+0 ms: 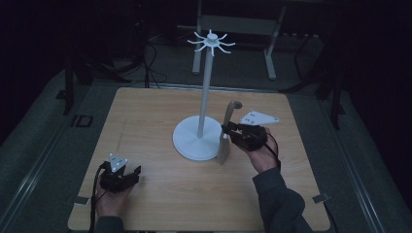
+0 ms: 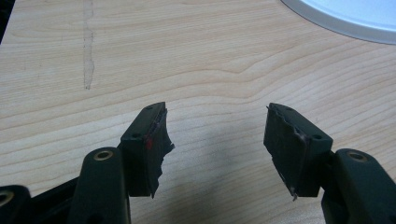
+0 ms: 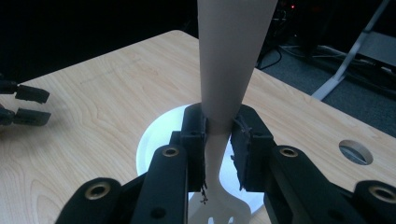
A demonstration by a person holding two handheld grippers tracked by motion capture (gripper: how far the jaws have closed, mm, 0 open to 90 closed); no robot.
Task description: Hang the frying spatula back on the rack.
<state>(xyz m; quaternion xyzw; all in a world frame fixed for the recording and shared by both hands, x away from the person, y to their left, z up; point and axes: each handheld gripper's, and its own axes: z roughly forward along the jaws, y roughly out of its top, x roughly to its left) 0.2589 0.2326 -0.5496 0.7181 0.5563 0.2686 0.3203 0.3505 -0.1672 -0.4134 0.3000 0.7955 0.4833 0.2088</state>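
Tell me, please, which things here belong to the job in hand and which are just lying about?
In the job:
- beige spatula, clamped in the right tongs
- white hook stand, beside it

Standing by:
- left tongs, open over bare table
- frame legs and cables on the floor behind

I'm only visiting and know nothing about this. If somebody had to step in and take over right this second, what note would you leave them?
Right gripper: jaws shut on the handle of a pale spatula, held upright, blade end down beside the stand's base.
Left gripper: open, holding nothing, low over the near left of the table.
White stand: upright mid-table, hooks at its top bare.
Done: spatula gripped.
Left, probably: lift it and hang it by its hooked handle end on a hook.
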